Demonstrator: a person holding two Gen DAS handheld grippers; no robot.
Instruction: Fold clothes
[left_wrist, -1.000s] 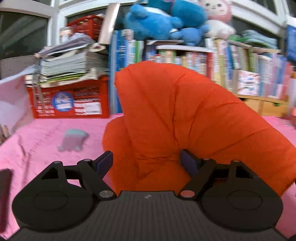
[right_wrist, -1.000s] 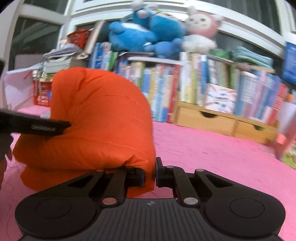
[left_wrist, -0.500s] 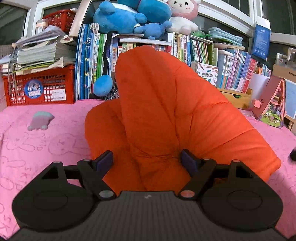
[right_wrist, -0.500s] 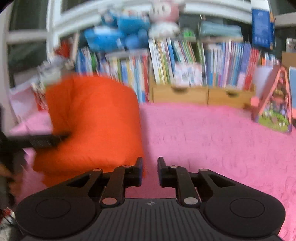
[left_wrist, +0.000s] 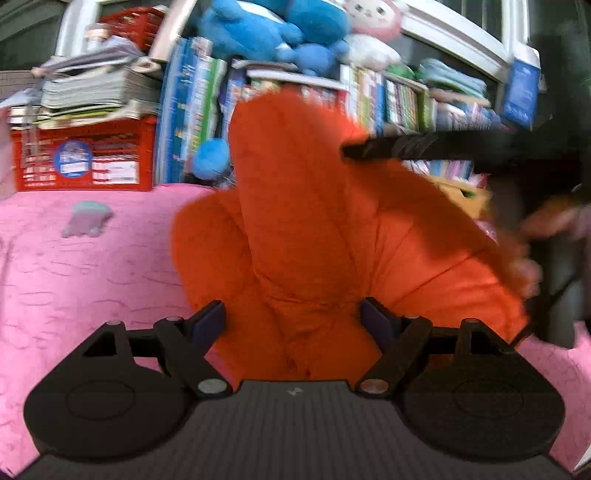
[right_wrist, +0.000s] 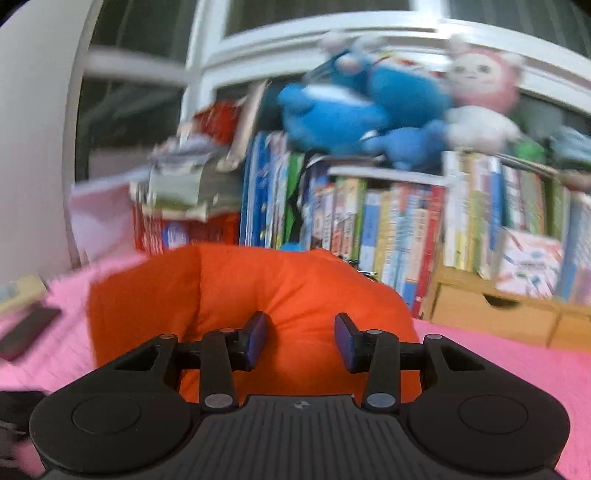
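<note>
Orange garment (left_wrist: 314, 229): a puffy, quilted piece bunched up into a tall mound on the pink cover (left_wrist: 92, 266); in the right wrist view it shows as a lower rounded hump (right_wrist: 258, 295).
Left gripper (left_wrist: 293, 319): jaws spread wide, one finger on either side of the mound's lower folds; the cloth bulges between them, but no pinch is visible.
Right gripper (right_wrist: 301, 341): jaws parted to a middling width, with orange cloth right in front of and between the blue-padded fingertips (right_wrist: 256, 338); whether the pads touch the fabric is hard to tell, since this view is blurred.
Right gripper seen from the left camera: a dark finger (left_wrist: 399, 149) reaches in from the right, level with the upper edge of the mound; a blurred hand (left_wrist: 546, 221) shows behind it.
Pink cover: spread over the bench, textured with faint line drawings, wrinkled on the left side.
Small grey-green toy (left_wrist: 86, 218): lies on the cover, left of the garment and well apart from it.
Red crate (left_wrist: 81, 158): stands at the back left, with a pile of papers and magazines (left_wrist: 96, 92) on top.
Books (right_wrist: 406, 221): a long upright row behind the garment.
Plush toys: blue ones (right_wrist: 351, 110) and a pink-and-white one (right_wrist: 484, 92) on top of the books.
Wooden drawers (right_wrist: 495, 306): beneath the books on the right.
Dark flat object (right_wrist: 26, 332): on the cover at far left, too blurred to identify.
</note>
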